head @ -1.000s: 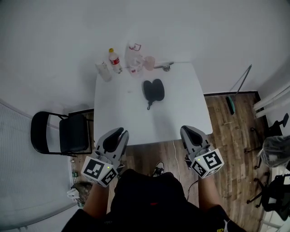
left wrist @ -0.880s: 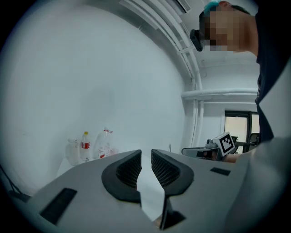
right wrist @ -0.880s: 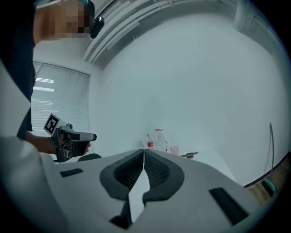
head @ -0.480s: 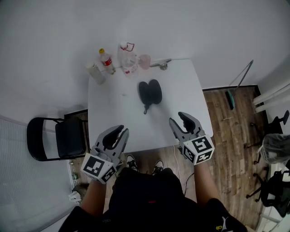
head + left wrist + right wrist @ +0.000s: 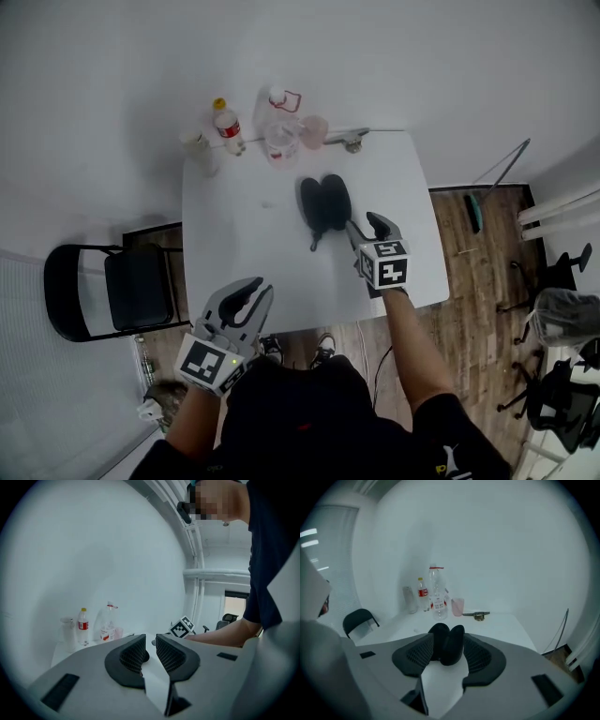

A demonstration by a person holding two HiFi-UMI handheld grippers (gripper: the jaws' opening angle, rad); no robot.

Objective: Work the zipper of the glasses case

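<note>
On white table [image 5: 244, 234], just ahead of right gripper [image 5: 367, 226], jaws just now spreading wide, nothing gripped: black two-lobed glasses case [image 5: 323, 202]. At seven o'clock, left gripper [image 5: 251, 291], jaws together, empty.

Noted along the far edge of a white square tabletop [image 5: 244, 253], left to right:
- pale translucent plastic cup [image 5: 197, 145]
- small clear plastic bottle with yellow cap and red label [image 5: 227, 127]
- taller clear plastic bottle with red cap ring [image 5: 280, 136]
- pink translucent cup [image 5: 314, 131]
- grey metal fitting [image 5: 347, 139], type not determined

Cups and bottles upright, fitting flat.

Left of the tabletop: black folding chair [image 5: 112, 291].

On brown wood-plank floor [image 5: 469, 272] to the right, near the wall: green-handled tool [image 5: 474, 213], lying flat.
</note>
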